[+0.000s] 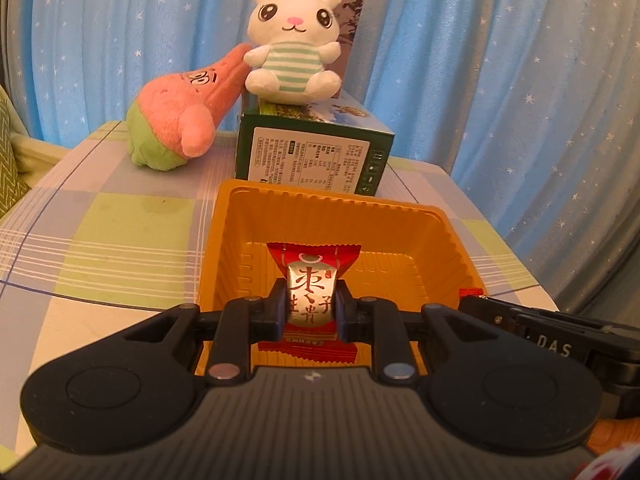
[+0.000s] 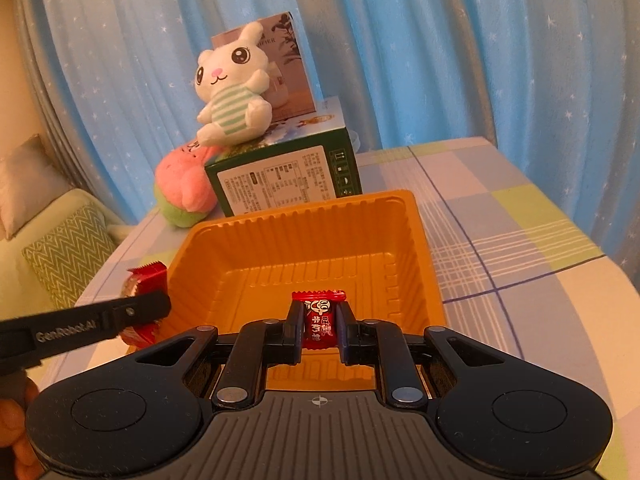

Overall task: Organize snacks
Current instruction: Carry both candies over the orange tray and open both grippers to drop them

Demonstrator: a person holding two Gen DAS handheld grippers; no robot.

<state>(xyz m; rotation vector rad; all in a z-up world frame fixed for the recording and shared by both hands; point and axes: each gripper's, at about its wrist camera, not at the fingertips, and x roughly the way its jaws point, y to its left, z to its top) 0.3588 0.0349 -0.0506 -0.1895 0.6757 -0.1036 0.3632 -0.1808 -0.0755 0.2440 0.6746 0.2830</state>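
Blue star-speckled curtains [image 1: 480, 80] hang behind a table under a checked pastel cloth [image 1: 100, 232], and the orange tray [image 1: 420, 240] sits in the middle of it, so let's place everything off that tray.

Over on the far left of the tray, a pink and green plush [image 1: 180, 120] lies tipped over on the cloth, leaning toward the green box [image 1: 312, 156] that stands just behind the tray's back wall. A white rabbit plush [image 1: 292, 48] sits on top of that box, with a second, paler box [image 2: 288, 64] upright behind it.

Now the left gripper [image 1: 311, 306]: it angles downward over the tray's near-left rim, jaws clamped on a red and silver date candy [image 1: 310, 292]. That wrapper's long axis runs away from the camera, one crimped end pointing at the tray's back wall, the other back toward the hand.

Moving right, the right gripper [image 2: 319, 322] also tilts down, just over the tray's near rim, pinching a smaller red candy [image 2: 318, 320]. Its long axis lies along the fingers too, crimped end aimed into the tray. Both candies are above the tray, not resting on its floor. A bit of the person's hand [image 2: 16, 432] shows at the lower left edge of the right wrist view.
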